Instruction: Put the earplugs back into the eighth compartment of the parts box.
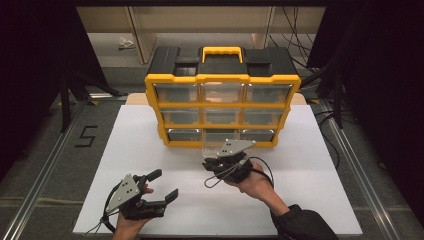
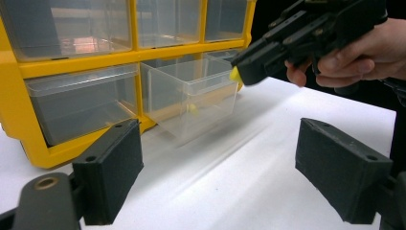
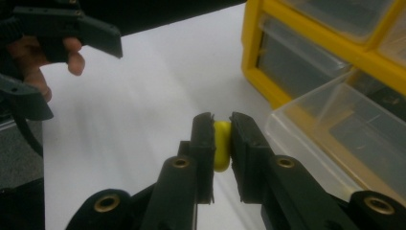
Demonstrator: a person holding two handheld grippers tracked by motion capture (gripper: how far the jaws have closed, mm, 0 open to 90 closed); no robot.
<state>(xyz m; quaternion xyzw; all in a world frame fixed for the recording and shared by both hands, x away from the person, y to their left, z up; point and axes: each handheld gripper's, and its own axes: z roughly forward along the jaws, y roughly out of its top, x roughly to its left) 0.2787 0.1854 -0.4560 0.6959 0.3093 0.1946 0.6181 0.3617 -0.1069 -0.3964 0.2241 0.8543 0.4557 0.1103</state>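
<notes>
A yellow and black drawer cabinet (image 1: 222, 95) stands on the white table, with its bottom middle clear drawer (image 2: 194, 93) pulled out. My right gripper (image 3: 221, 132) is shut on a small yellow piece (image 3: 221, 143), held just beside that drawer's rim (image 3: 306, 139). In the left gripper view the yellow piece (image 2: 235, 74) shows at the tip of the right gripper, above the drawer's near corner. My left gripper (image 1: 162, 185) hovers open over the table's front left, nothing between its pads (image 2: 112, 167).
The white board (image 1: 165, 150) covers the table, with bare room in front of the cabinet. Clear drawers fill the cabinet's three rows. A black tripod leg (image 1: 65, 100) stands at the far left, and cables (image 1: 327, 115) lie at the right.
</notes>
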